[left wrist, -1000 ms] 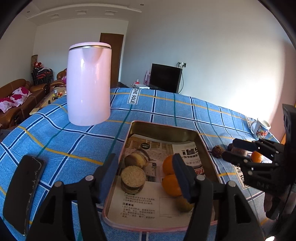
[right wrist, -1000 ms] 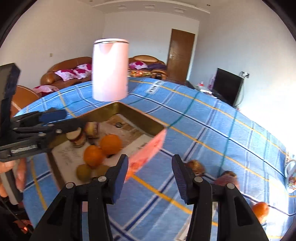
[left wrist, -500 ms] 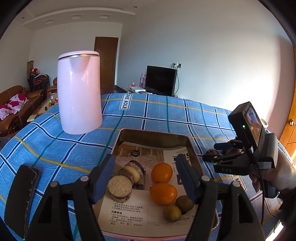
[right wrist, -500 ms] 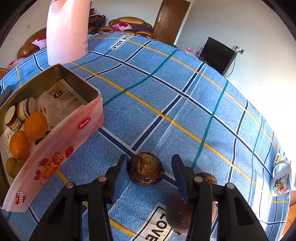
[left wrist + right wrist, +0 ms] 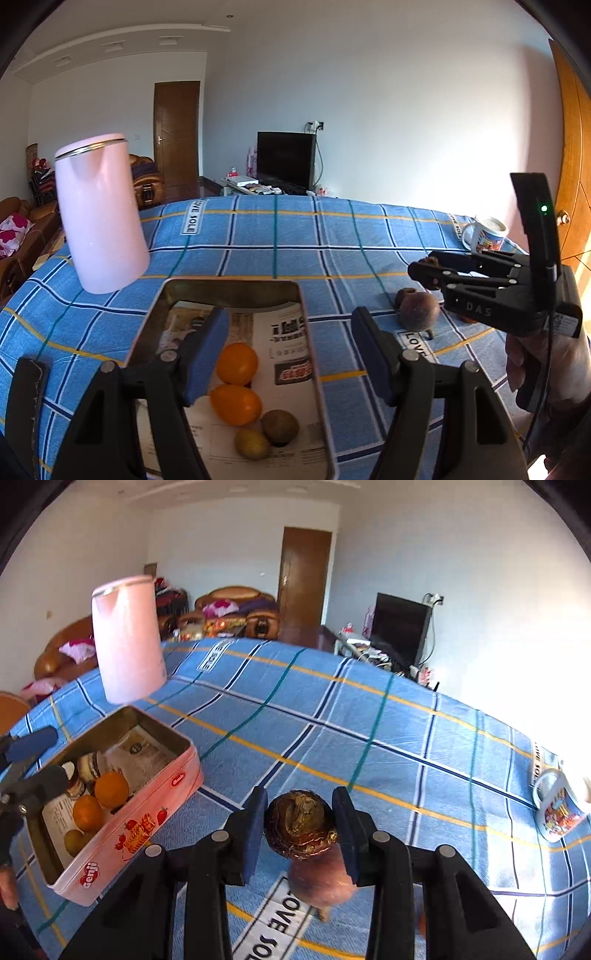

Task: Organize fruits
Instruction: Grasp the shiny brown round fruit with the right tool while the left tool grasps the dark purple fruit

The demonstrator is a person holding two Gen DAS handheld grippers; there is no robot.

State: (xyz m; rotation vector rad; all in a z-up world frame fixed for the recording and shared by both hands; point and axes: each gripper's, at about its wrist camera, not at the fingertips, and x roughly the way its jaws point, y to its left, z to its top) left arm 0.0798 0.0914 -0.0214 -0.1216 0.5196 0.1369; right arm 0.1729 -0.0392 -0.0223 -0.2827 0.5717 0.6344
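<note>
The right gripper [image 5: 299, 829] holds a brown fruit [image 5: 301, 829] between its pads, lifted above the cloth, stem end toward the camera; it is roundish, with no clear long axis. Just beyond and below it a reddish fruit [image 5: 321, 880] lies blurred on the table, still to be moved. To the left, the tin [image 5: 147, 812] already holds oranges [image 5: 110, 790] and kiwis [image 5: 279, 428]. The left gripper [image 5: 291, 360] hangs wide open and empty over the tin. Judging by this, the task is partly done.

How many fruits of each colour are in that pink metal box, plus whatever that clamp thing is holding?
Round orange fruits: 2
Small brownish-green oval fruits: 2
Brown scaly round fruit in the right gripper: 1
Total, pink metal tin plus gripper: 5
</note>
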